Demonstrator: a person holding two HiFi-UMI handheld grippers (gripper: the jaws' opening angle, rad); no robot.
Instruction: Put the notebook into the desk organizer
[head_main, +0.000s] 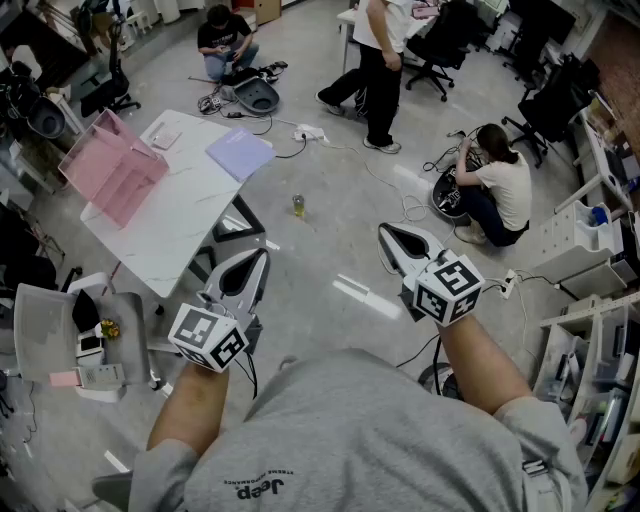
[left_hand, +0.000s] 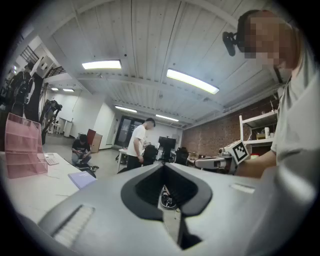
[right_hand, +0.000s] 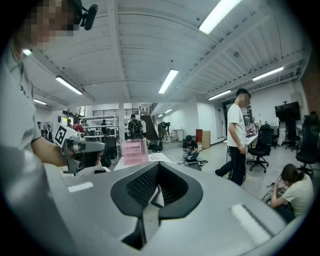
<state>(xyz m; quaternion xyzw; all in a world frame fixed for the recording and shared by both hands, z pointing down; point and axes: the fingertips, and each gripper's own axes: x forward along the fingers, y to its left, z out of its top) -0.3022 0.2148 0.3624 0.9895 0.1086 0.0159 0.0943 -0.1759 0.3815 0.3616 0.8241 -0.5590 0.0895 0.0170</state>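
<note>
A lilac notebook (head_main: 240, 152) lies flat at the far end of a white table (head_main: 185, 225). A pink see-through desk organizer (head_main: 112, 168) stands at the table's left side, apart from the notebook. Both grippers hover near my body, well short of the table. My left gripper (head_main: 262, 252) is shut with nothing in it and points toward the table's near corner. My right gripper (head_main: 385, 232) is shut and empty over the bare floor. The left gripper view has the notebook (left_hand: 81, 178) and organizer (left_hand: 22, 147) at its left. The organizer (right_hand: 132, 152) shows far off in the right gripper view.
A small bottle (head_main: 298, 206) stands on the floor right of the table. One person (head_main: 226, 42) crouches behind the table, another (head_main: 380, 60) stands nearby, and a third (head_main: 497, 185) sits on the floor at right among cables. A grey chair (head_main: 70, 345) with small items is at left.
</note>
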